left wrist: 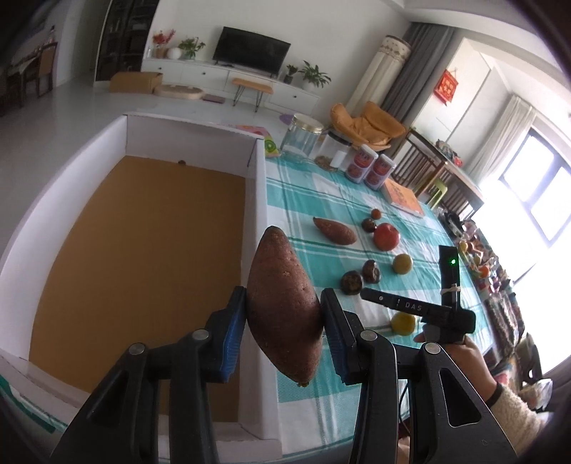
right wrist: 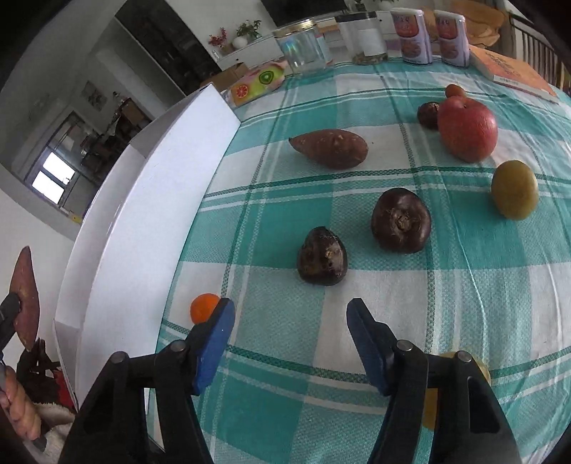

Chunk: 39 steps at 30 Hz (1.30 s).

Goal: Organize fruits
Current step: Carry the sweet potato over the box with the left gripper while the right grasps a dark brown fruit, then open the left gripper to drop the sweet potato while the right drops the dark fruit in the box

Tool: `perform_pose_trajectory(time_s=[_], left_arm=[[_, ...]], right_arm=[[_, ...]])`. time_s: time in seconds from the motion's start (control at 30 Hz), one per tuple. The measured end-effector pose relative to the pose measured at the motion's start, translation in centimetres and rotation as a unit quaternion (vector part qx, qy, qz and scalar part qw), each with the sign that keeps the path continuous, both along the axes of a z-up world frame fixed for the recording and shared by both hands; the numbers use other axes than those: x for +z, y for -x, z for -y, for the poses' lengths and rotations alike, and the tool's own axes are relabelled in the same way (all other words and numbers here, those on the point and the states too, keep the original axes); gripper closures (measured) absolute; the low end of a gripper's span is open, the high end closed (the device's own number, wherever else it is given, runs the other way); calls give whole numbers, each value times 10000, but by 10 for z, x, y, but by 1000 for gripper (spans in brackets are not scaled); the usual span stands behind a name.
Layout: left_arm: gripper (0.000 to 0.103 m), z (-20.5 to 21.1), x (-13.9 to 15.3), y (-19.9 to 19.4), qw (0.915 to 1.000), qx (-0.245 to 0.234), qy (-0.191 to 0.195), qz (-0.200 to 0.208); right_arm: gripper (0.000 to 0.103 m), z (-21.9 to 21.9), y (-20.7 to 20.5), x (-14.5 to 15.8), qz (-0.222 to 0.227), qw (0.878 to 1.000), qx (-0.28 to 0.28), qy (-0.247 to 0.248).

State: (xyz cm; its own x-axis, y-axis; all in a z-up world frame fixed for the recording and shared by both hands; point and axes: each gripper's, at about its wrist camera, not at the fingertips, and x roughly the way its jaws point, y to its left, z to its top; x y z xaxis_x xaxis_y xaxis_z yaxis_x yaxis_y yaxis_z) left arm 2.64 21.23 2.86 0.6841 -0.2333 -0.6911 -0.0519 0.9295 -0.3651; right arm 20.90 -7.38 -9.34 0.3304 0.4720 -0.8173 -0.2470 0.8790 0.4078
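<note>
My left gripper (left wrist: 283,310) is shut on a large sweet potato (left wrist: 283,303) and holds it upright above the right wall of a white box (left wrist: 258,200) with a brown floor. The held potato also shows in the right wrist view (right wrist: 25,296). My right gripper (right wrist: 291,314) is open and empty, low over the checked cloth. In front of it lie two dark round fruits (right wrist: 321,257) (right wrist: 399,219), a second sweet potato (right wrist: 330,148), a red apple (right wrist: 465,128) and a yellow-green fruit (right wrist: 514,189). A small orange fruit (right wrist: 203,307) sits by its left finger.
Glass jars (right wrist: 303,44) and two cans (right wrist: 410,34) stand at the table's far edge beside an orange book (right wrist: 514,73) and a fruit-print pack (right wrist: 257,82). Another yellow fruit (right wrist: 431,403) lies under my right gripper. The white box's wall (right wrist: 142,214) runs along the left.
</note>
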Motion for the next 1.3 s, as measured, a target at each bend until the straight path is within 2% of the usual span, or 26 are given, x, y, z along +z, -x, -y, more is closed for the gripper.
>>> perform_pose_trajectory(time_s=[0.13,0.23,0.27,0.3,0.43,0.5,0.7,0.8,0.87,1.0,1.13,1.27,1.3], left_arm=[[60,0,-7,-4,10000,29,-3,-51],[60,1,-12,-5,9999,3,58,-103],[60,-1,-13,-3,9999,-5,63,-120],[60,-1,-14,-4,9999,-7,54,-146],[60,-8,-22,-3,9996,52,-9,-282],[60,-12,-24,-1,9994,92,-2,-325],[60,-28,-36,-1,9979,328,-171,-523],[60,-36,-44,-2,9962,503,-328,-637],[60,-41,-51,-3,9944,605,-457,-730],[60,-50,-62,-4,9914,736,-545,-932],[60,-54,-69,4,9891,829,-654,-1024],[58,-64,-75,12,9865,990,-625,-1148],[57,-66,-74,14,9856,1041,-652,-1158]], right_arm=[[45,-4,-19,-10,-129,9999,-65,-37],[57,-13,-32,-21,-299,9994,-118,-83],[67,-15,-35,-24,-327,9993,-142,-82],[73,-16,-36,-27,-354,9992,-150,-101],[73,-12,-36,-29,-288,9991,-172,-255],[78,-9,-31,-25,-193,9990,-123,-380],[78,-15,-8,9,200,9975,176,-654],[78,-23,4,33,239,9928,313,-1131],[78,-42,18,55,280,9870,643,-1447],[78,-102,52,92,396,9729,1510,-1704],[78,-160,75,88,230,9657,2024,-1610],[75,-193,83,68,121,9700,2080,-1254],[67,-193,84,67,123,9717,2026,-1205]])
